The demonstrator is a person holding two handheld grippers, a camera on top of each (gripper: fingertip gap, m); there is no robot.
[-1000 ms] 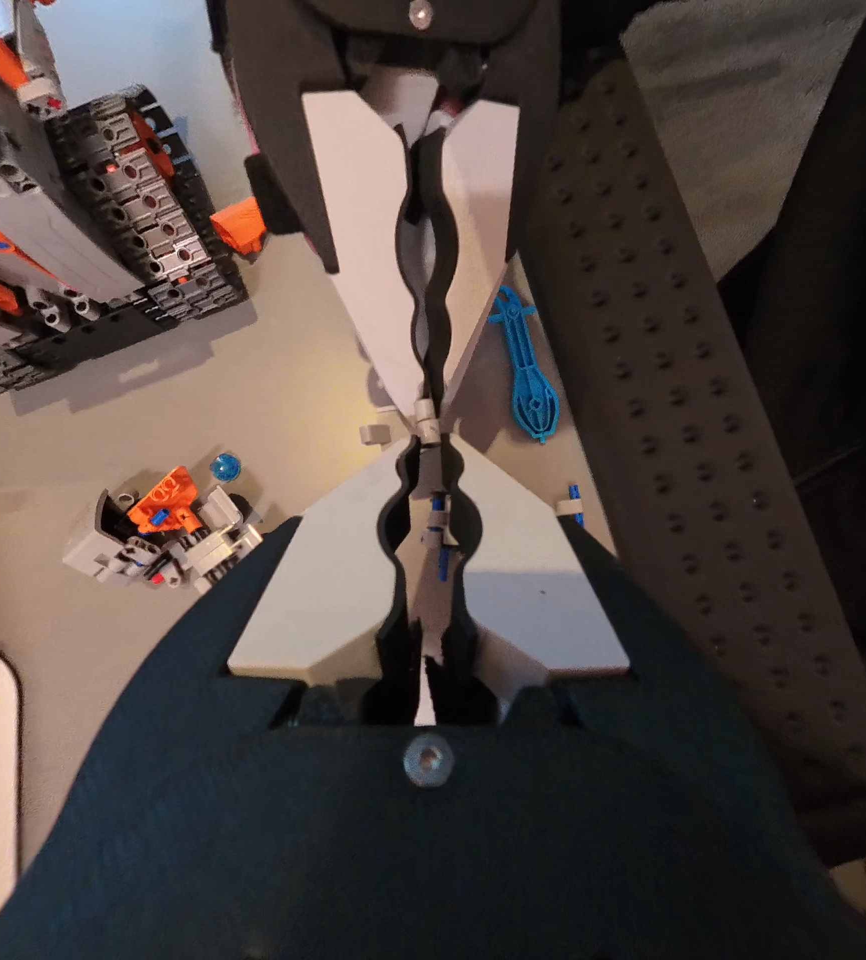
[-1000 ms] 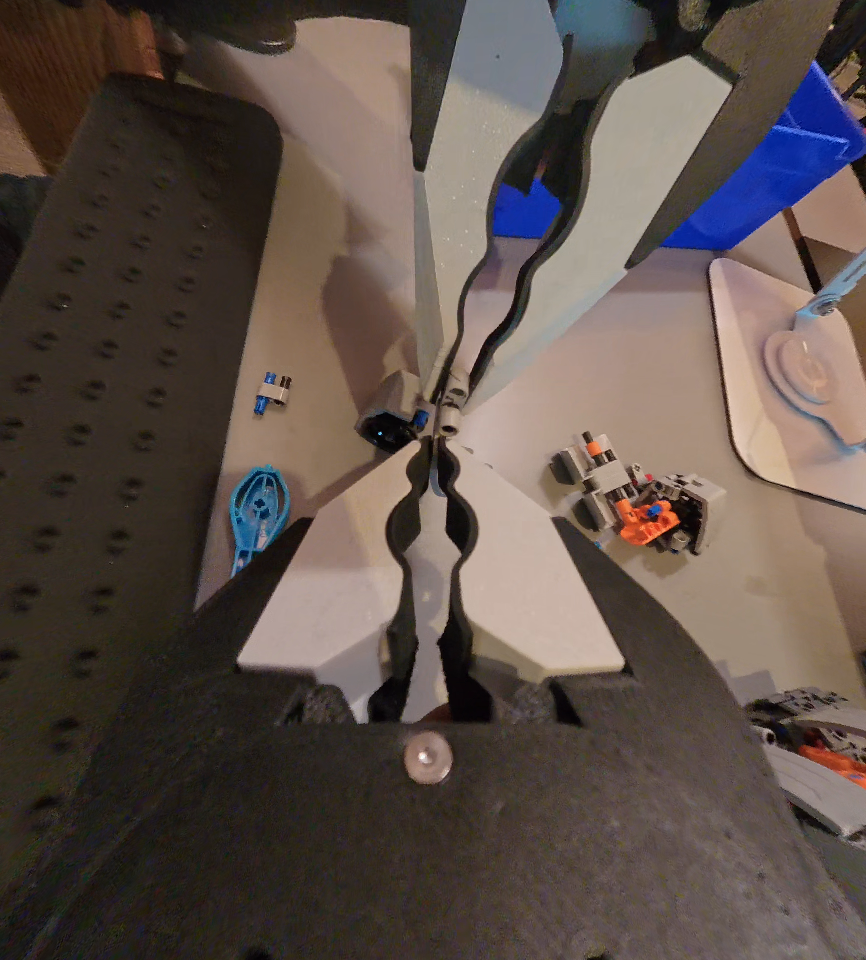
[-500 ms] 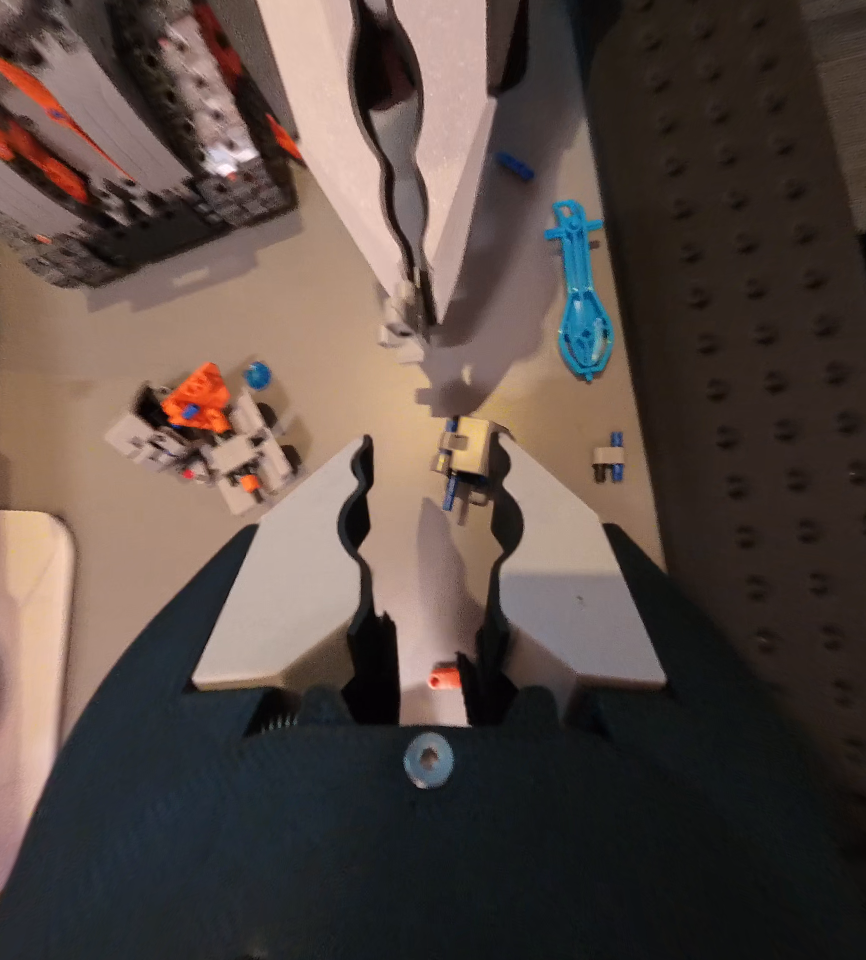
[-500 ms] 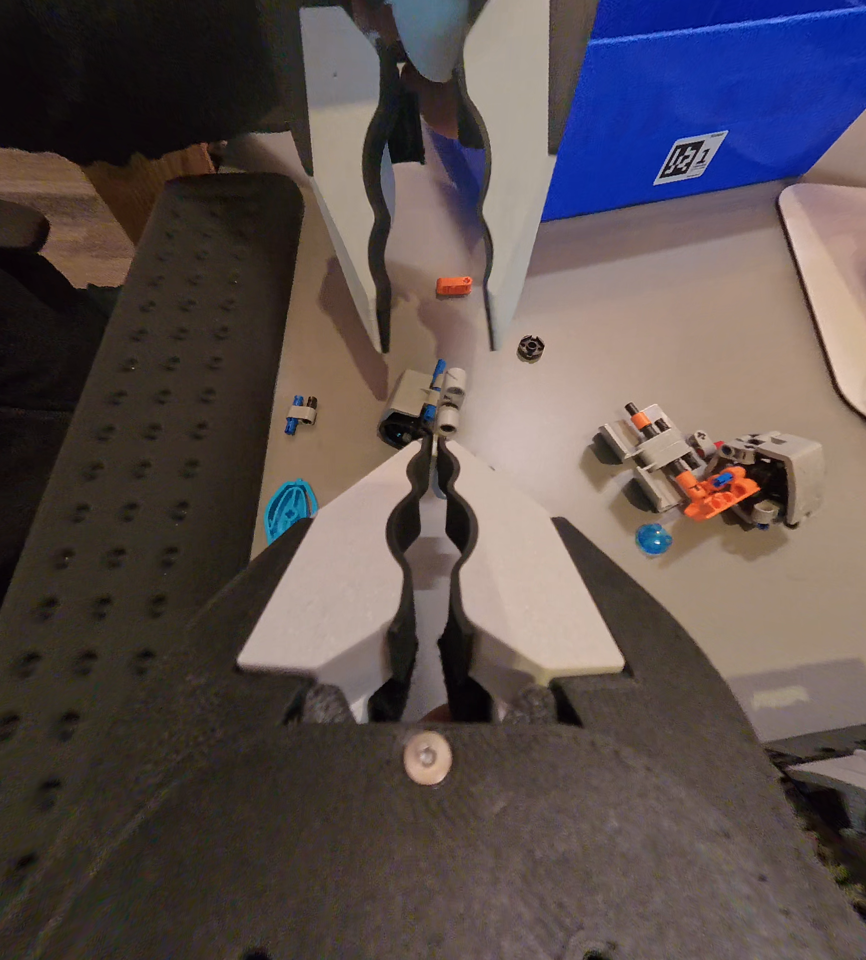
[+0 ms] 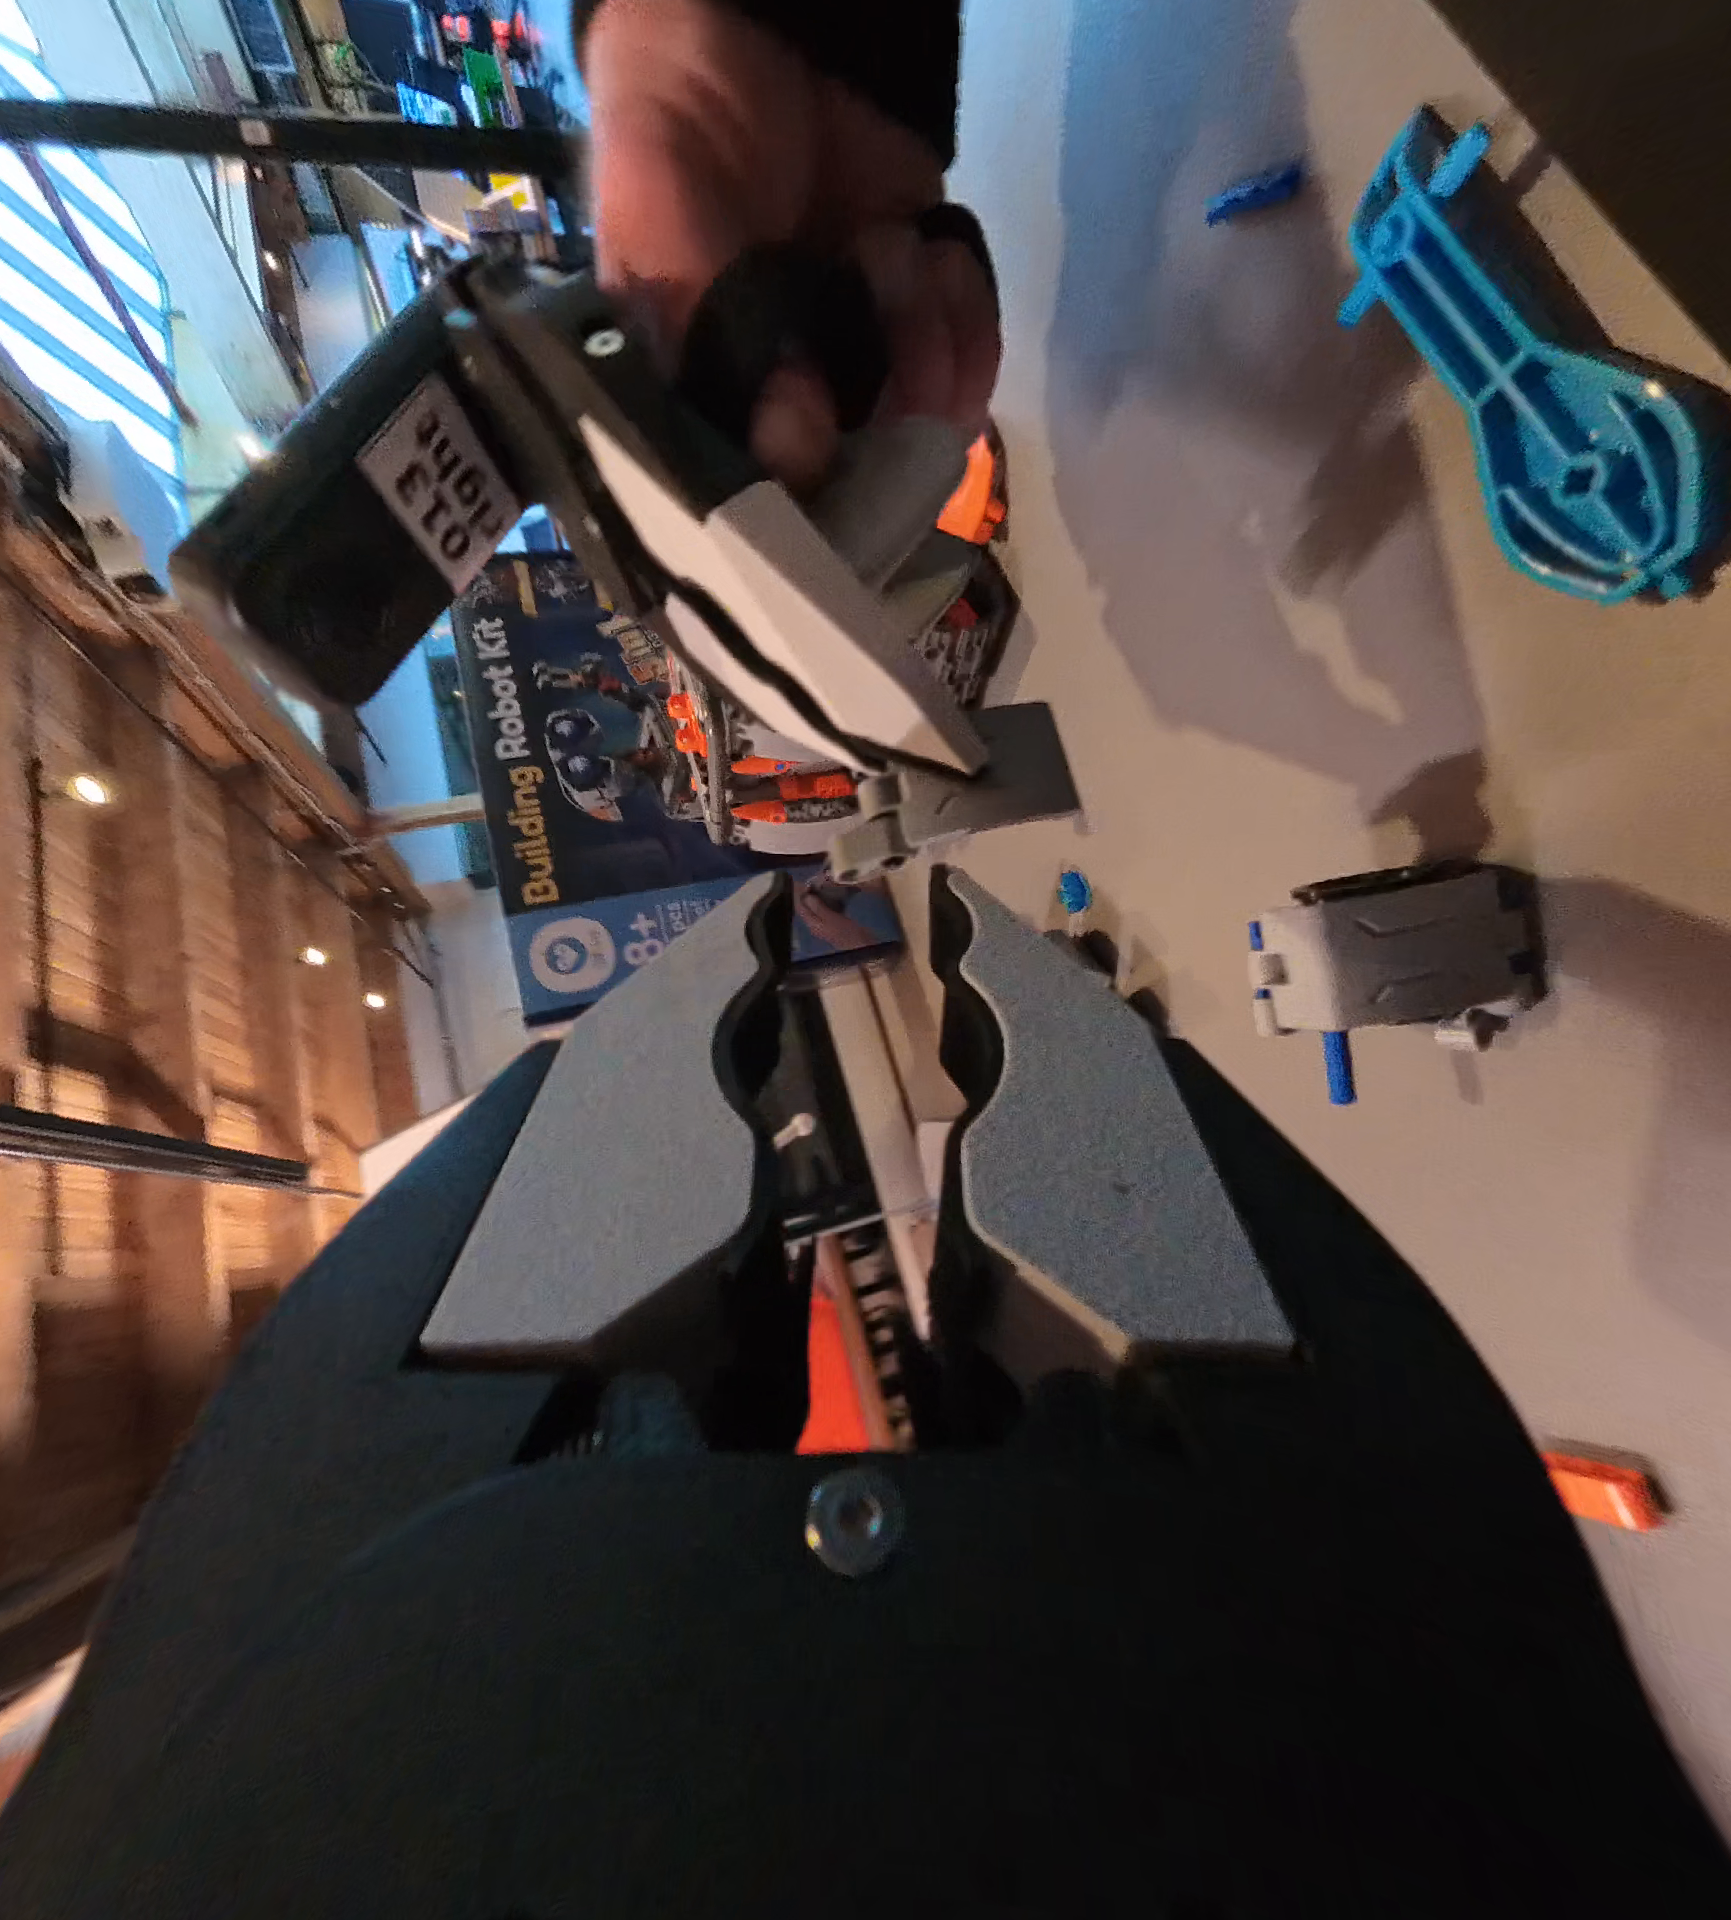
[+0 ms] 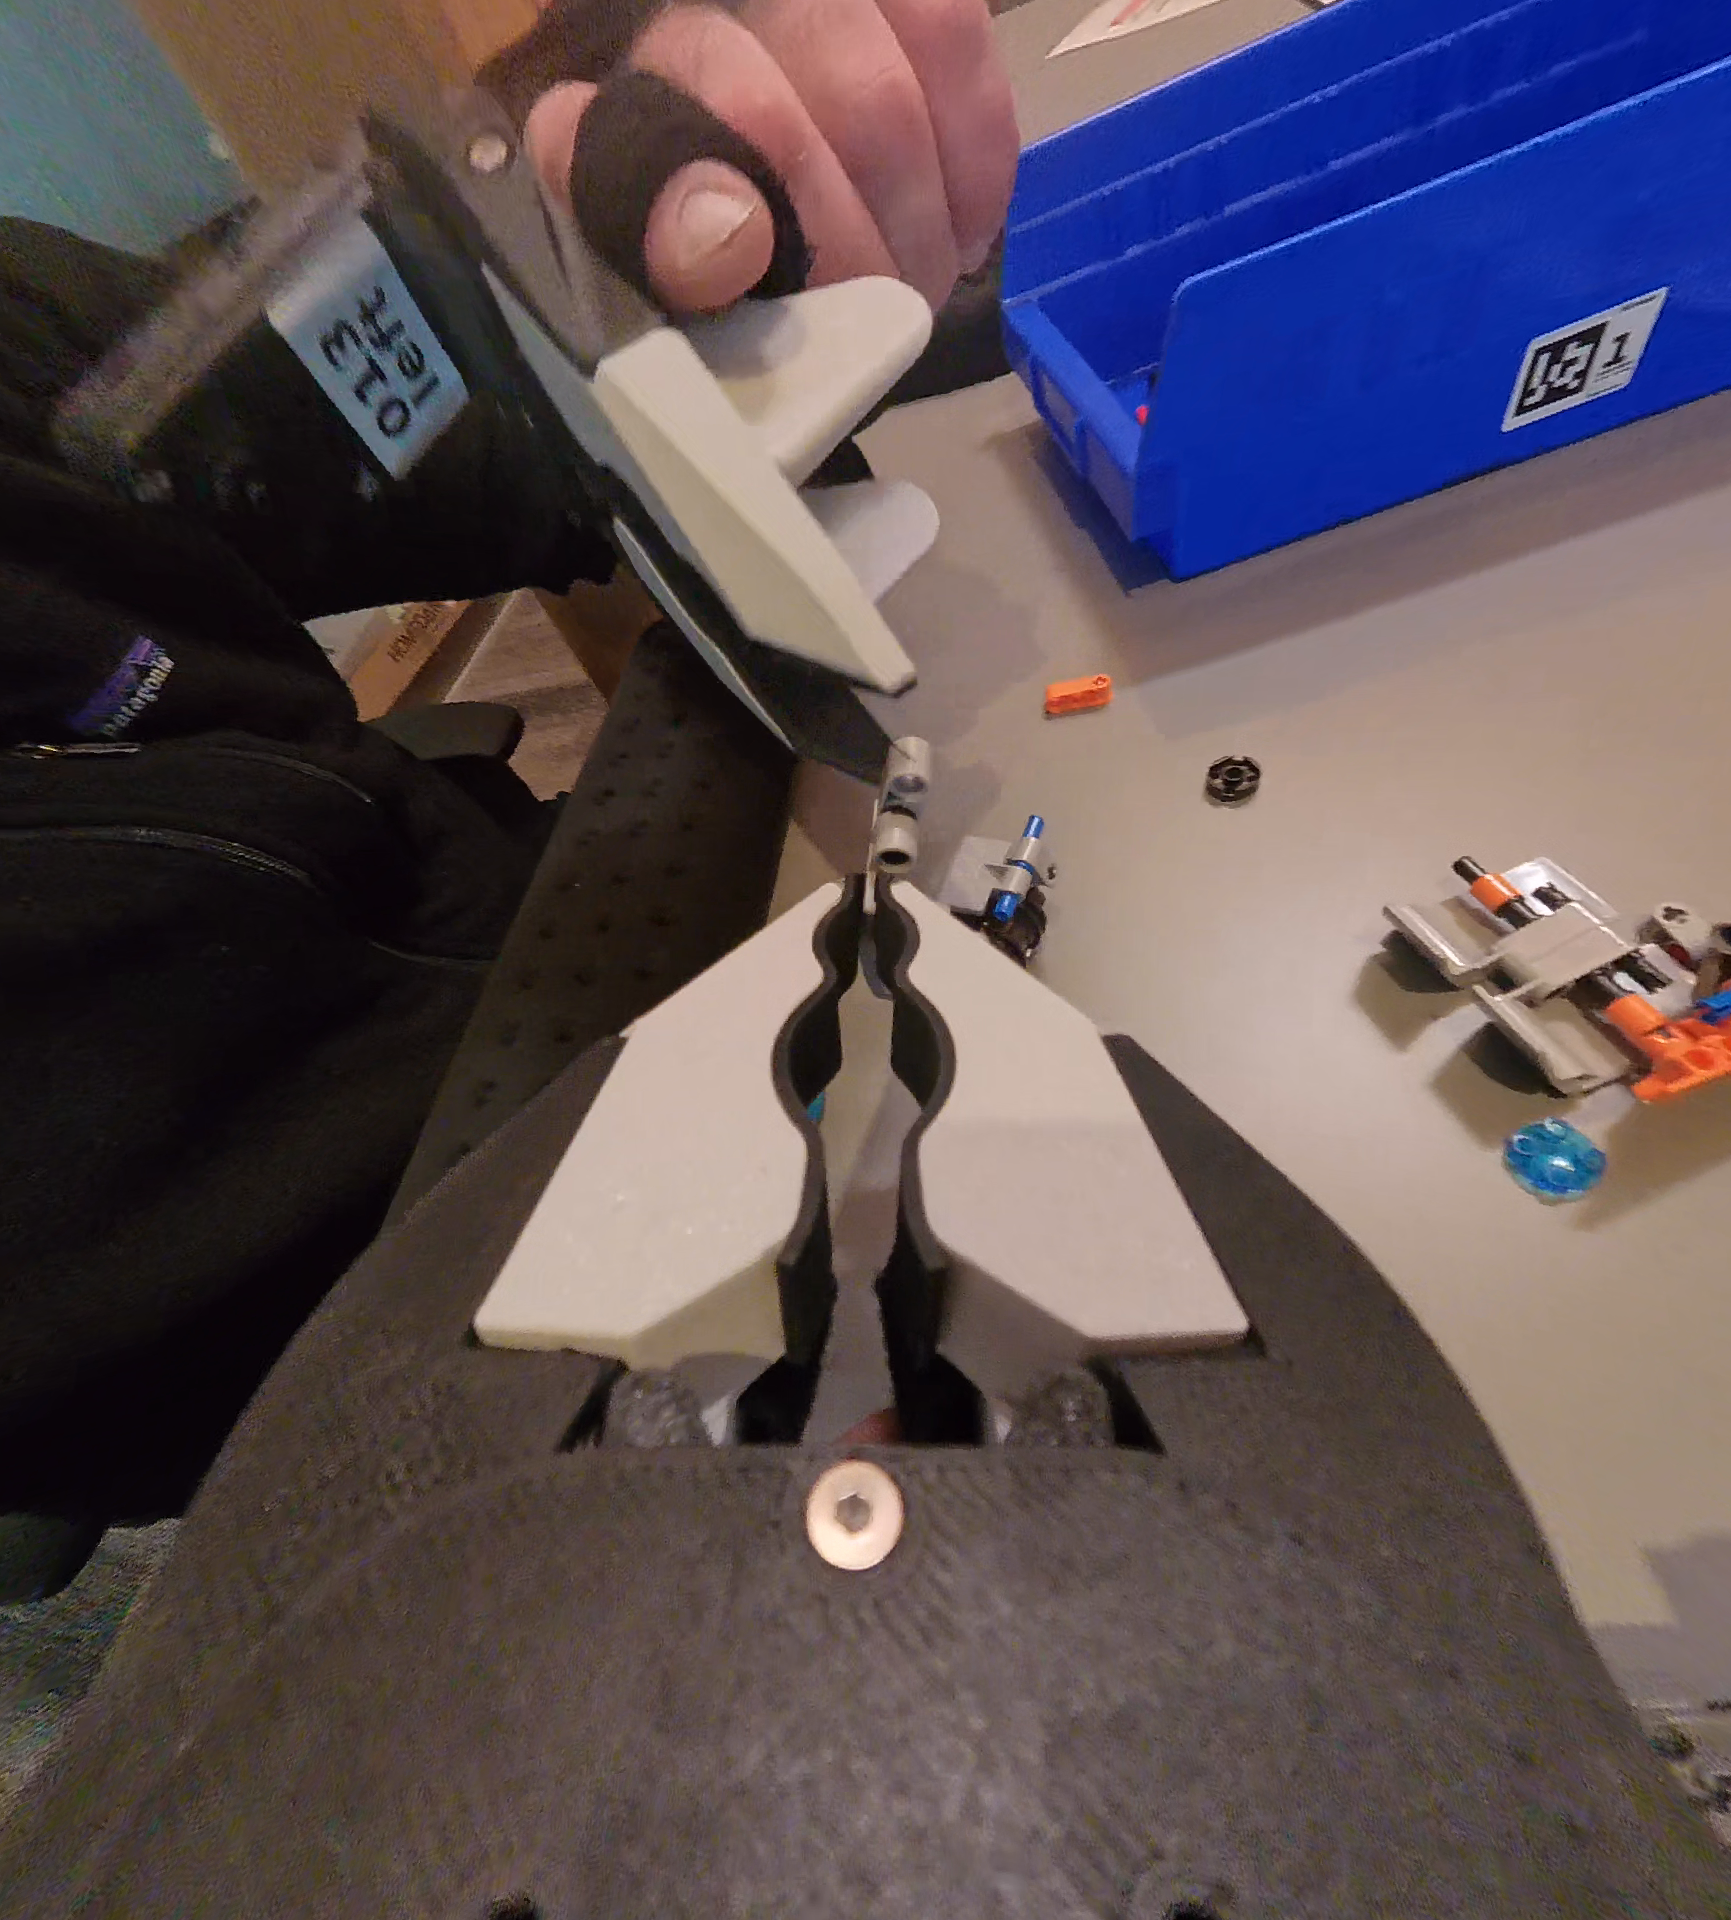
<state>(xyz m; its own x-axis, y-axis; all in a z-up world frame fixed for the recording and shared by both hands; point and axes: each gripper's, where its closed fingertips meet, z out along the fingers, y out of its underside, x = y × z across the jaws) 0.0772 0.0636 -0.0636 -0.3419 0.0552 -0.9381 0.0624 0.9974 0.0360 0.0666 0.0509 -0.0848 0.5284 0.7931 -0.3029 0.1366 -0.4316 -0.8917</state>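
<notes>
Tabletop [image 6: 1463, 644] grey, scattered with small building-kit parts.

Right tool [image 6: 866, 904]: fingers pinched nearly together at the tips, clamped on a small grey connector piece [image 6: 897, 821]. The piece sticks out past the fingertips, its long axis running straight on from the tool's own line, away from the camera, far end raised off the tabletop. In the left wrist view the same piece [image 5: 902, 826] lies nearly level across the frame, with a flat grey plate end beyond the tool's tips.

Left tool [image 5: 861, 904]: fingers parted, a clear gap between them, nothing held. It hovers just short of the connector piece. In the right wrist view this tool [image 6: 882, 727] comes in from the upper left, tilted down, its dark tip at or just beside the far end of the connector; contact cannot be told. A hand [image 6: 799, 135] with a black finger strap grips it.

Around:
- grey block with blue pins [image 6: 1006, 894], just beyond the right tool's tips
- orange pin [image 6: 1077, 694] and black round part [image 6: 1233, 777], farther off
- grey-and-orange sub-assembly [image 6: 1588, 977] to the right; clear blue round stud [image 6: 1555, 1158] near it
- blue bin [image 6: 1360, 312] at the far edge
- blue separator tool [image 5: 1547, 384] seen in the left wrist view
- perforated black pad [image 6: 622, 883] along the tabletop's near-left edge
</notes>
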